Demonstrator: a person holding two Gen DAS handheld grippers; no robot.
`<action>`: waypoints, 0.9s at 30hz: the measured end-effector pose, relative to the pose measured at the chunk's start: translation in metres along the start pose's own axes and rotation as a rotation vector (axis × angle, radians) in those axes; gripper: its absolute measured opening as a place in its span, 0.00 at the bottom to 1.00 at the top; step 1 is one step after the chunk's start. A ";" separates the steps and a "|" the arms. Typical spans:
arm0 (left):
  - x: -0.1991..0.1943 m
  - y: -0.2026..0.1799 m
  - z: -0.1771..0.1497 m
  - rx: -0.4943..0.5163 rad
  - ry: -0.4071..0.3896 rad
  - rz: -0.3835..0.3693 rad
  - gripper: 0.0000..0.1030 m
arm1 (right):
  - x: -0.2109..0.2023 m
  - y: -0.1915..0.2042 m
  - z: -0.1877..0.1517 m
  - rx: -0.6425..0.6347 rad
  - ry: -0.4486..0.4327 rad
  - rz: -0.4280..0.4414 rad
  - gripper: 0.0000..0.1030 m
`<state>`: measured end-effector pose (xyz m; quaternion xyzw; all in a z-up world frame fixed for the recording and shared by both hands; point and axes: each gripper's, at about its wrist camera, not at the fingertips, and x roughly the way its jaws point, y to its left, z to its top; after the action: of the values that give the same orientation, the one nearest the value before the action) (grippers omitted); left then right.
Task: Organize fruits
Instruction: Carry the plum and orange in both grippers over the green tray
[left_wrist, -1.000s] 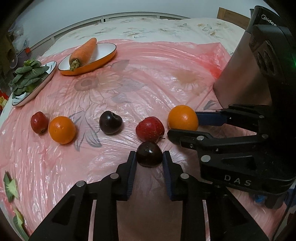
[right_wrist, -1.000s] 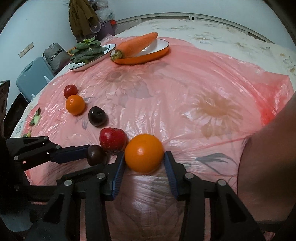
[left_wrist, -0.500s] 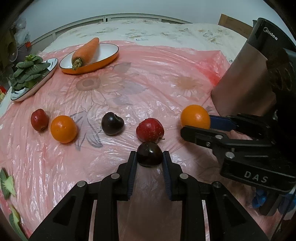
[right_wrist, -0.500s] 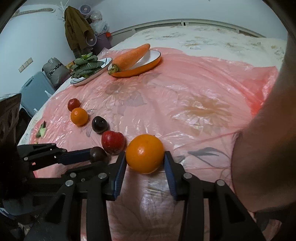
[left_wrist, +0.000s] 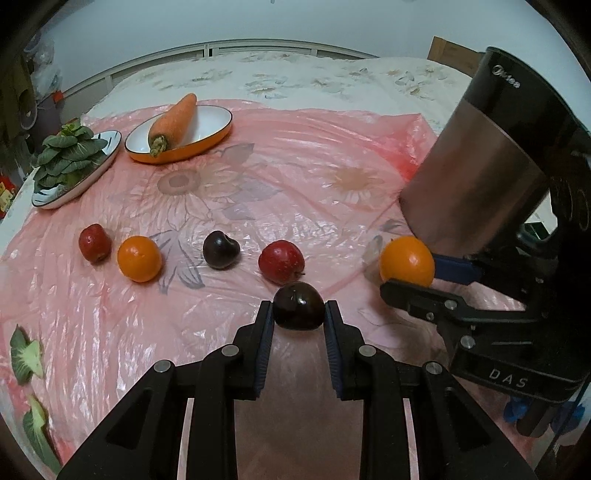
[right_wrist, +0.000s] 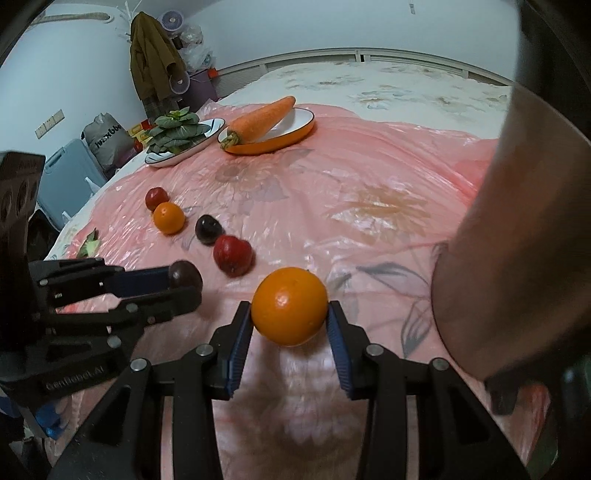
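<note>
Both fruits gripped and carried above the pink sheet

The left gripper (left_wrist: 298, 312) is closed on a dark plum (left_wrist: 298, 305); the right gripper (right_wrist: 290, 319) is closed on an orange (right_wrist: 289, 305), near the surface's near edge. Grip pressure should be kept light. Each fruit is best set down in line with the row (left_wrist: 218, 249), clear of the metal kettle (left_wrist: 476, 166).

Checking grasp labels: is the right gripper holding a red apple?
No. In the right wrist view the right gripper is shut on an orange, and the red apple lies on the pink sheet.
</note>
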<state>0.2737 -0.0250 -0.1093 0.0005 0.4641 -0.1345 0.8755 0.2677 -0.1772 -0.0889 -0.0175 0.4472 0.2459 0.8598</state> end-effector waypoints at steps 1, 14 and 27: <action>-0.004 -0.001 -0.001 -0.002 -0.005 -0.001 0.22 | -0.003 0.001 -0.002 0.002 -0.001 -0.001 0.46; -0.055 -0.025 -0.026 0.023 -0.045 0.019 0.22 | -0.063 0.018 -0.041 0.019 -0.025 -0.020 0.46; -0.094 -0.060 -0.056 0.072 -0.072 0.047 0.22 | -0.119 0.030 -0.083 0.059 -0.048 -0.043 0.46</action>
<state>0.1644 -0.0541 -0.0574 0.0378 0.4271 -0.1306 0.8939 0.1342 -0.2206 -0.0404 0.0041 0.4329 0.2143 0.8756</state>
